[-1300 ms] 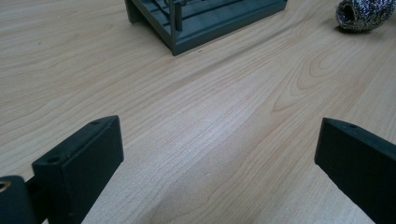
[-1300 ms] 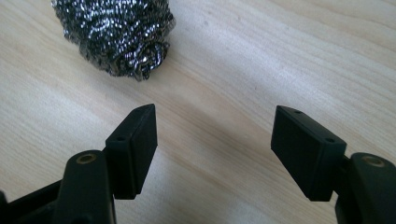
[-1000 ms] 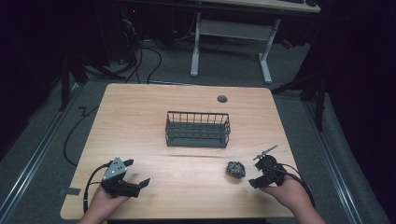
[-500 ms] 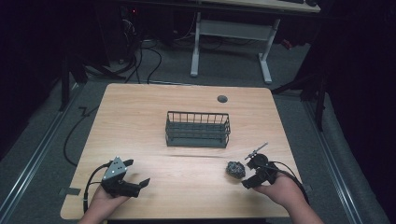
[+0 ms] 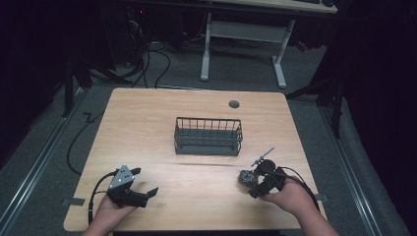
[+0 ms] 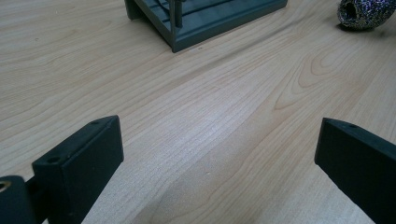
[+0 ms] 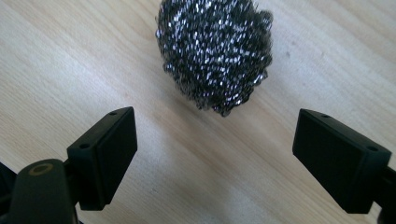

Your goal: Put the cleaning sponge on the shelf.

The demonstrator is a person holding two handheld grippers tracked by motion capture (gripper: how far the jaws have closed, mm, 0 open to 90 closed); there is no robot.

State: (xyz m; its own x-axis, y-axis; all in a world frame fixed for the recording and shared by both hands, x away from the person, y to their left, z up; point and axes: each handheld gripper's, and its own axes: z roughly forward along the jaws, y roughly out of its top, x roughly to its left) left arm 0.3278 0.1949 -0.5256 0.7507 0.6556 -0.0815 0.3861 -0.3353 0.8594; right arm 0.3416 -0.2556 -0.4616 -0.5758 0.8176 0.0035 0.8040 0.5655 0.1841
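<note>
Dim room, light wood table [image 5: 147,123], wire basket [image 5: 208,136] mid-table. Right gripper [image 5: 252,186] slid left toward steel wool ball [image 5: 245,177] over last second, so looks like grab is coming. Jaws wide apart, holding nothing; ball sits just ahead between them, untouched. Left gripper [image 5: 146,184] parked near front-left, also wide, empty.

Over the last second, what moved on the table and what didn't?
The right gripper slid left toward the steel-wool scrubber, jaws open, not gripping it. The scrubber, the wire basket and the open left gripper stayed put.
</note>
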